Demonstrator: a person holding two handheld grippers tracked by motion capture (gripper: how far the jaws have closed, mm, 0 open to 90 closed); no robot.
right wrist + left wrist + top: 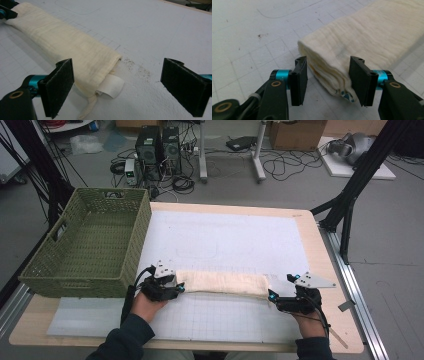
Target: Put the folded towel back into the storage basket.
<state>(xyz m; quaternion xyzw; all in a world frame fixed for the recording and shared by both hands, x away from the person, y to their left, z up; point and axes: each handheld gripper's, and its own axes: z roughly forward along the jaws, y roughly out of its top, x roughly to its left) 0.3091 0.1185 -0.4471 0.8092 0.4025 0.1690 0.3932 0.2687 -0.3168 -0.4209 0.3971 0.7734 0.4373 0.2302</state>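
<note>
High view: folded cream towel (222,283) lying as a long strip across the gridded white mat (235,245), presumably lined up for another fold; left gripper (176,288) and right gripper (273,296) set at its two ends, forearms reaching in from below, green wicker basket (85,245) well apart at the left. Left gripper view: jaws part open, straddling the towel's layered end (329,72), not yet pinching. Right gripper view: jaws spread wide, holding nothing, the towel's end and white tag (111,86) between them, nearer the left jaw.
</note>
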